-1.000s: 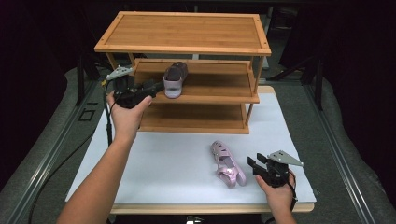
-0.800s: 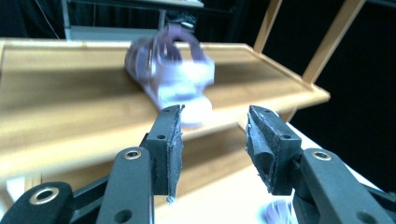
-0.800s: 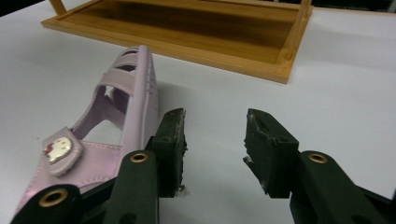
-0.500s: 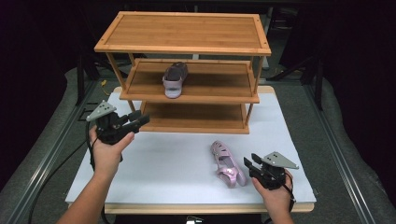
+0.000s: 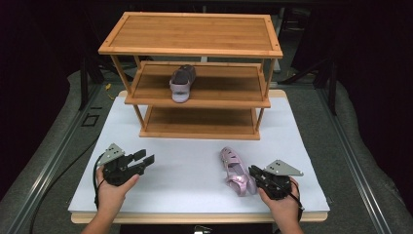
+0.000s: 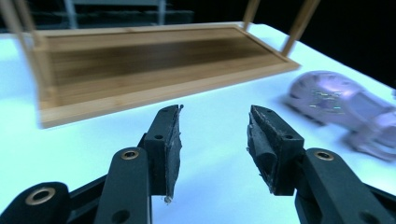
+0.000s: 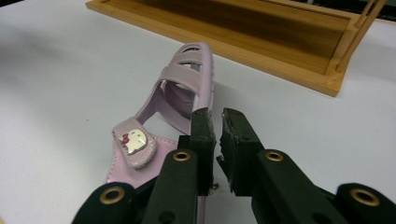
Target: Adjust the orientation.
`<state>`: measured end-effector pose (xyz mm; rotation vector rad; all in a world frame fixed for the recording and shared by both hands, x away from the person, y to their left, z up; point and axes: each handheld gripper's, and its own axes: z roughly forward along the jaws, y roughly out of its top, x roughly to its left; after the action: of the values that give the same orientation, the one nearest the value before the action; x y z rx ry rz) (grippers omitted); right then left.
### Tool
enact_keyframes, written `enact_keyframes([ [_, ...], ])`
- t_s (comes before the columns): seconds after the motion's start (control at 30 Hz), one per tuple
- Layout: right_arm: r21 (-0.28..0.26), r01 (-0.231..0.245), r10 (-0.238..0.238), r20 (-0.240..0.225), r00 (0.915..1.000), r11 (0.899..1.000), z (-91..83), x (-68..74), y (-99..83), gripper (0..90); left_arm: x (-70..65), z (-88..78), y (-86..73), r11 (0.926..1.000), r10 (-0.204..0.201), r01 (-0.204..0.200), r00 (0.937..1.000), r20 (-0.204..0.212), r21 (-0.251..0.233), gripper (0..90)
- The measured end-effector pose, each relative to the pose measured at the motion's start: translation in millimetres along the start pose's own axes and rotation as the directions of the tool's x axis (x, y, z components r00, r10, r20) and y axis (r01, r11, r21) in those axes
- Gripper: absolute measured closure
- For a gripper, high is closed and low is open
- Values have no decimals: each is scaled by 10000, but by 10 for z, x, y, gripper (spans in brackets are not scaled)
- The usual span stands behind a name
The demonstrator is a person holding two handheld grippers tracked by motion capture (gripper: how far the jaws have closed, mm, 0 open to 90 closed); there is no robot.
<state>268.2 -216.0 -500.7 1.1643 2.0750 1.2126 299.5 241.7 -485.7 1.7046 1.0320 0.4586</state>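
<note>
Our right gripper (image 7: pixel 215 122) has just been closing on the pink sandal's (image 5: pixel 235 170) heel edge — left gripper (image 5: pixel 144 159) gapes empty over the surface (image 5: pixel 190 161).

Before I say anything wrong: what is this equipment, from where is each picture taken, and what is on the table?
No machine works here: a person holds a two-jaw tool in each hand. One camera looks down from above the table; the other two ride on the tools and look along their black jaws. On the white table stands a wooden rack, with one pink sandal on the middle shelf. A second pink sandal lies on the table. The right tool has just been closing its jaws on that sandal's heel edge and seems to pinch it. The left tool is open and holds nothing.
</note>
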Motion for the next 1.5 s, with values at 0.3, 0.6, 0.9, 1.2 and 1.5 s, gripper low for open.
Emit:
enact_keyframes([
  [0.3,226,51,-48,-108,9999,9997,55,17,-25,845,26,52,-65,9997,15,-14,10000,-52,236,526],
  [0.6,267,-769,767,62,9970,9967,80,-195,-75,854,25,81,-82,9985,-96,86,9998,179,535,511],
  [0.9,778,-2036,2018,308,9789,9760,171,-448,-183,864,17,120,-89,9977,18,-32,9998,203,671,510],
  [1.2,1378,-2698,2614,762,9622,9530,230,-582,-272,802,39,119,-106,9971,-3,-9,9999,158,758,509],
  [1.5,1043,-3114,3040,811,9492,9445,136,-674,-255,739,42,136,-117,9968,-111,100,9998,136,789,505],
])
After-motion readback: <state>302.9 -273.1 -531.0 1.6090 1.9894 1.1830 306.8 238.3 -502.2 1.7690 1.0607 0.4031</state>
